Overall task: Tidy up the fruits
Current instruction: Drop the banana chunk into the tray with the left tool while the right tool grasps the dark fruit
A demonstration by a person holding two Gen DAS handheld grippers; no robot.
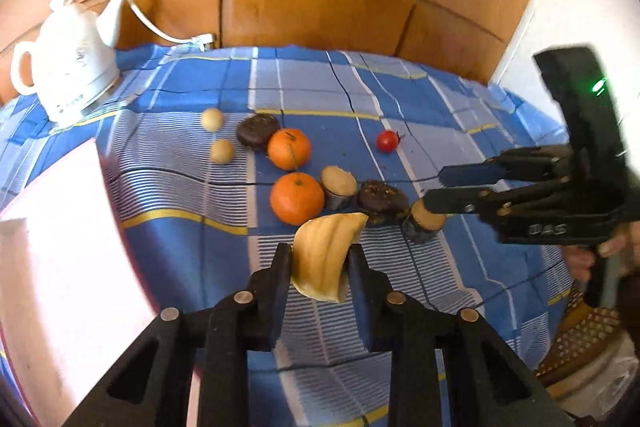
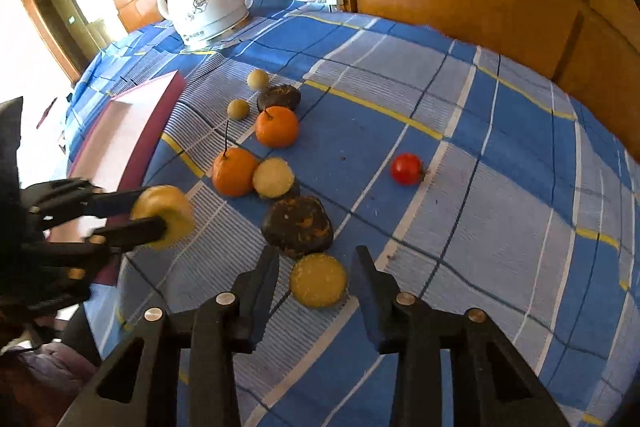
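On the blue checked cloth of the counter [image 2: 500, 131], the fruits and cakes lie in a loose line running from the white kettle [image 2: 202, 9] toward the cameras. Nearest the kettle sit two small tan balls [image 1: 212, 119], then a dark chocolate cake [image 1: 258, 131] touching an orange [image 1: 289, 148]; a second orange [image 1: 297, 197] lies beyond it, away from the kettle, beside a pale muffin [image 1: 339, 185]. A red tomato [image 1: 387, 140] sits apart, off to one side of the line.

The left claw [image 1: 320, 259] is clenched on a yellow banana piece [image 1: 326, 257] — its pads press both sides. The right claw [image 2: 316, 267] straddles a second muffin [image 2: 318, 285], farthest from the kettle, just beside another dark cake [image 2: 298, 225]; in the right wrist view gaps show between pads and muffin — not yet clamped.
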